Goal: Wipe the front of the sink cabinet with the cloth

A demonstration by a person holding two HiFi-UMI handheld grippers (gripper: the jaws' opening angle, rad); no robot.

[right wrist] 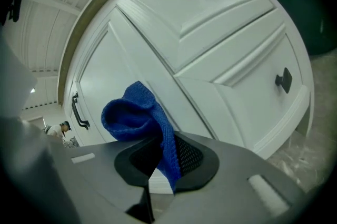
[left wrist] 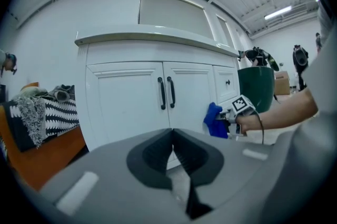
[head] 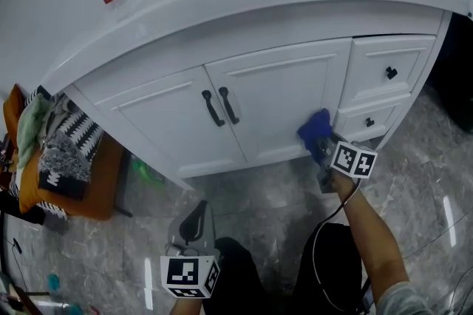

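"The blue knitted cloth (right wrist: 134,115) is sitting in the right claw (right wrist: 160,162), isn't it? Where is it lying against the white sink cabinet (head: 281,25)?"

"Yes, the right claw is gripping it, with the pads closing on one end of the fabric. The bunched free end is pressing at the lower right corner of the right-hand door (head: 288,95), just beside the stack of white drawers (head: 384,69). It looks to be touching the paint, though I am not seeing the contact outright."

"How are you expecting it to handle?"

"Light and soft, I am judging. It is flopping over itself in a loose loop rather than standing stiff, so it is likely giving way under pressure and following the panel's mouldings. The knit is probably dragging a little on the smooth paint. Taking it by one end, as now, is leaving plenty of fabric free for wiping; a grip nearer the middle would be making a firmer pad."

"And which way is it pointing?"

"Its long axis is running out from the pads toward the cabinet front, with the folded end leading and curling back over."

"What is the left claw (left wrist: 176,157) doing?"

"It is hanging low over the grey marbled floor (head: 273,195), well apart from the cabinet, its jaws meeting with nothing between them."
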